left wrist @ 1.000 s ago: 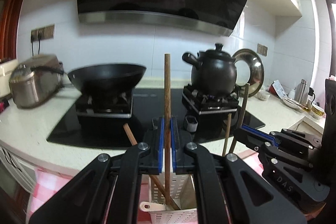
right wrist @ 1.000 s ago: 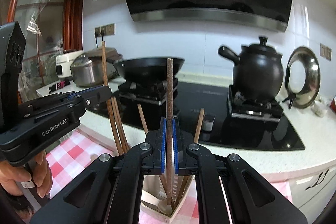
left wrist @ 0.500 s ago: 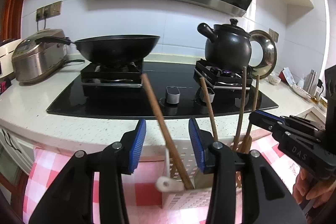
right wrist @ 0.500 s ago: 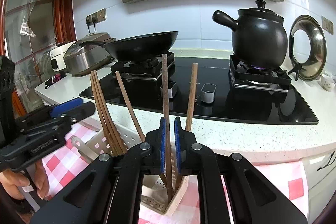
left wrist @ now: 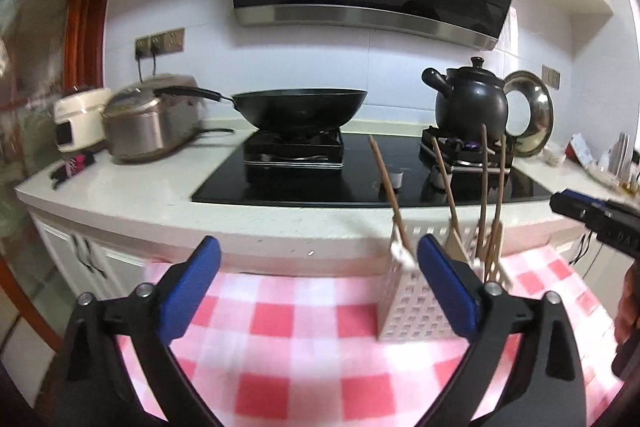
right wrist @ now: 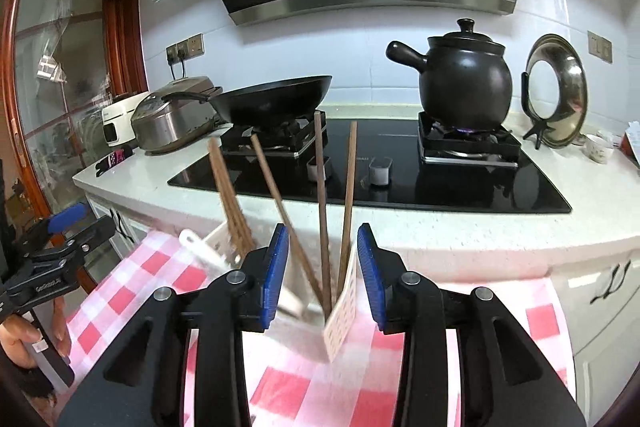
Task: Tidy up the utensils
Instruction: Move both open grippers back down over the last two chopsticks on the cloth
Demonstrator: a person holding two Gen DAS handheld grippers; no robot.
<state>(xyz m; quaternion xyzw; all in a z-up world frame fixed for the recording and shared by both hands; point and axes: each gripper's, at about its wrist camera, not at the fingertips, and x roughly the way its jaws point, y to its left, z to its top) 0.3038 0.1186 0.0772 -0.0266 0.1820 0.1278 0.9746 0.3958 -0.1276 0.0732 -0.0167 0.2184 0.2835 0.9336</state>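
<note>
The left claw (left wrist: 318,285) is being opened wide, with nothing between its pads. The right claw (right wrist: 323,273) is being opened around the chopsticks (right wrist: 320,187), untouched, standing in the white holder (left wrist: 416,307) at 12 o'clock on the checkered desk (left wrist: 280,347).

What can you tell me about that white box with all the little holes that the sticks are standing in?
The white box looks like plastic, with walls full of small square holes and an open top. It stands upright on the pink and white checked cloth, in front of the counter. Several brown wooden chopsticks lean inside it, tips down. A white handle sticks out over its rim. No claw touches it.
</note>
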